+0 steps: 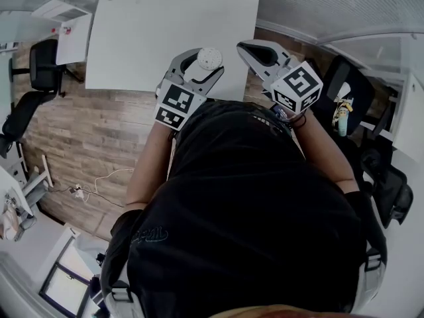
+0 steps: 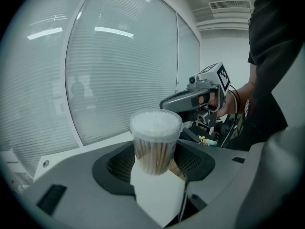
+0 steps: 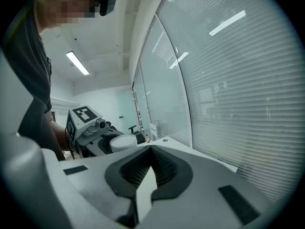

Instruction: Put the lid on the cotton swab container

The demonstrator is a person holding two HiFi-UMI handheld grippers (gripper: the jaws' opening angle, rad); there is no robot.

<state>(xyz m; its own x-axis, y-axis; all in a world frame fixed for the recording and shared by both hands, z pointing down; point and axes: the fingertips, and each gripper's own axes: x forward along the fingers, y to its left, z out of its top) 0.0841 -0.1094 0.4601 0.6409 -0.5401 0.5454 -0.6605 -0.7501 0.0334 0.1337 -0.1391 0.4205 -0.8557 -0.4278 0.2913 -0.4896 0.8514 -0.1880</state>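
Note:
The cotton swab container [image 2: 155, 146] is a clear cylinder full of swabs, and a white round lid [image 1: 210, 58] sits on top of it. My left gripper [image 2: 156, 168] is shut on its lower body and holds it upright in the air above the table's near edge. The lid also shows in the right gripper view as a ribbed white disc [image 3: 123, 141]. My right gripper [image 3: 151, 168] is shut with nothing between its jaws. In the head view the right gripper [image 1: 250, 48] is raised just right of the left gripper [image 1: 193, 78], apart from the container.
A white table [image 1: 172, 32] lies ahead, over a wooden floor. Black office chairs [image 1: 41, 71] stand at the left. A glass wall with blinds [image 3: 228, 80] runs beside the table. Dark bags and gear [image 1: 371, 158] crowd the right side.

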